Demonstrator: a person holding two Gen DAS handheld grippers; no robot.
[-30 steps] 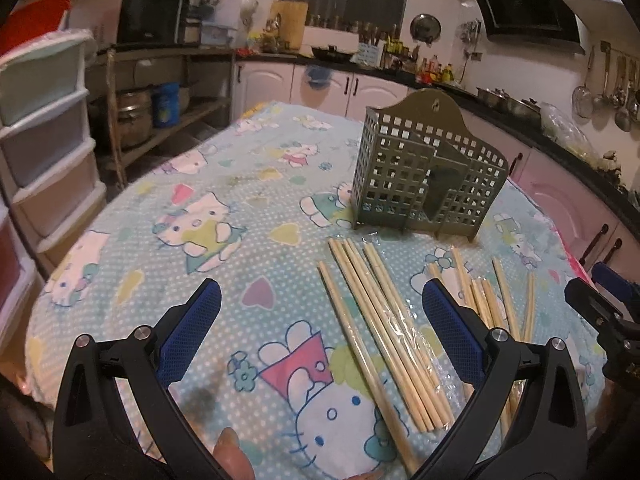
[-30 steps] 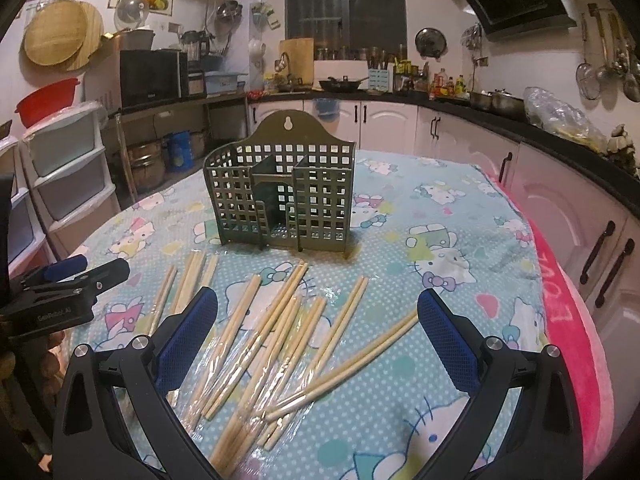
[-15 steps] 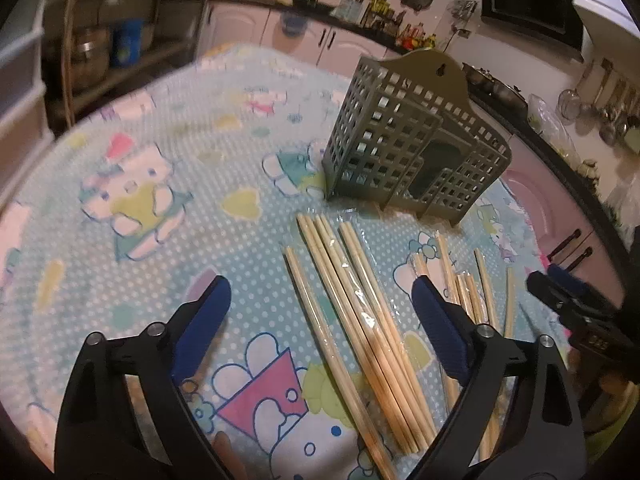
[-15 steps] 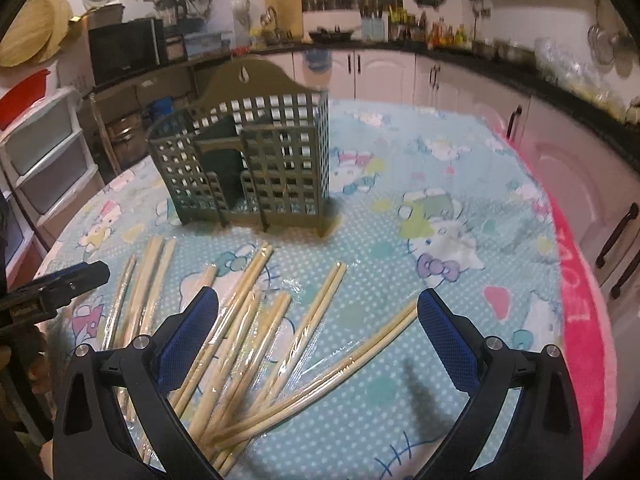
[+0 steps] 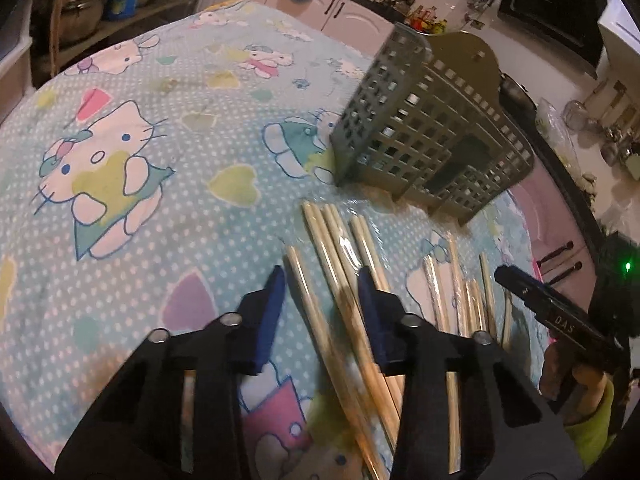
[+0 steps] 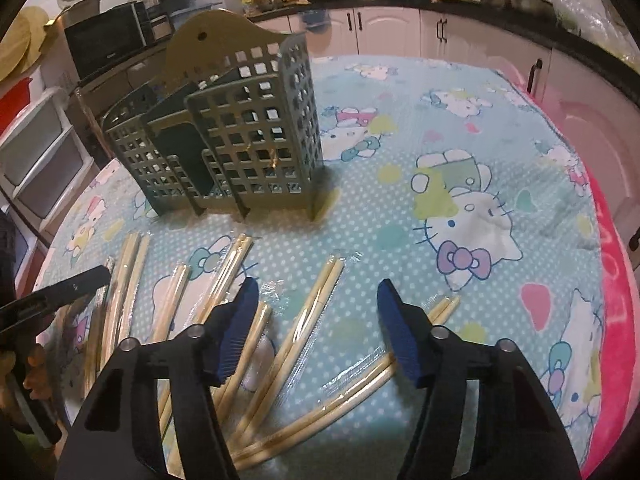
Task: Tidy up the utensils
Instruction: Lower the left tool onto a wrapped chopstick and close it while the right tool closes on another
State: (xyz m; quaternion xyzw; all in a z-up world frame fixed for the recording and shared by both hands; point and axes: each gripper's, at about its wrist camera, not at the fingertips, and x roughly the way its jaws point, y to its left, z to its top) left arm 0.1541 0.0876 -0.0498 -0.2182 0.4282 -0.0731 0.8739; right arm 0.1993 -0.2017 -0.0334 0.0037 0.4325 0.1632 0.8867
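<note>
Several wooden chopsticks in clear wrap lie on the cartoon-cat tablecloth in front of a green grid utensil holder, which stands upright. My left gripper hangs low over the left bunch of chopsticks. Its jaws are closing, with two or three sticks between them and the left pad still apart from them. My right gripper is over the right bunch. Its jaws are closing around a wrapped pair without touching it.
The table drops off at a pink edge on the right. White cabinets and a dark counter stand behind, plastic drawers at the left. A hand carries the right gripper at the left view's right edge.
Both grippers have sunk toward the chopsticks and tipped downward. Both sets of jaws have narrowed, the left far more than the right. The holder and chopsticks have not moved.
</note>
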